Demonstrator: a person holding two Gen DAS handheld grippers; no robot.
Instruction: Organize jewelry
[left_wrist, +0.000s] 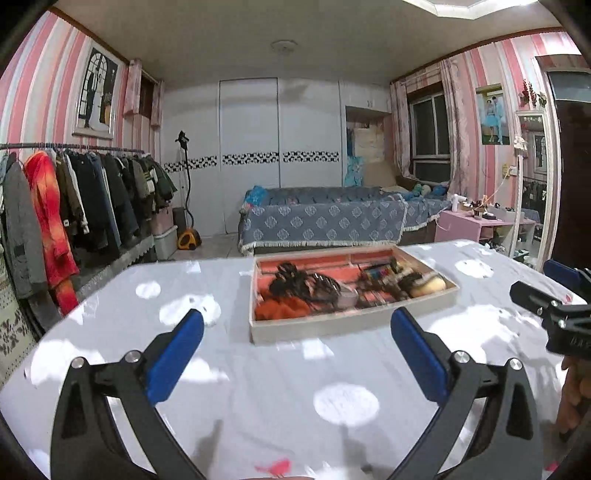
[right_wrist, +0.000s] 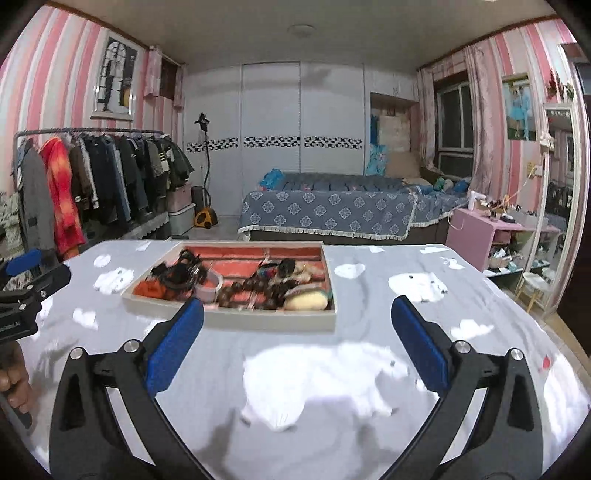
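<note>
A bedroom with pink striped walls holds a table (left_wrist: 258, 406) covered by a grey cloth printed with white patches. Nearest the cameras, the left gripper (left_wrist: 297, 354) hangs just above the cloth with its blue pads spread wide and nothing between them. The right gripper (right_wrist: 297, 350) sits the same way, released and holding nothing, a large white patch of the cloth showing between its fingers. Each gripper shows at the edge of the other's view, so the two are side by side and apart.

Just beyond the fingertips lies a shallow tray (right_wrist: 229, 321) with a pale rim and an orange-red lining, split into compartments. The jewelry (right_wrist: 258, 286) sits inside it: dark beads, a pale bangle (right_wrist: 210, 286), black tangled pieces (left_wrist: 306, 286) and a yellowish oval piece (right_wrist: 306, 301) at the right end. The details are blurred.

Past the table stands a bed (left_wrist: 321, 221) with a blue patterned cover. A rack of clothes (left_wrist: 74, 199) lines the left wall, and white wardrobe doors (left_wrist: 277, 147) close the far end.
</note>
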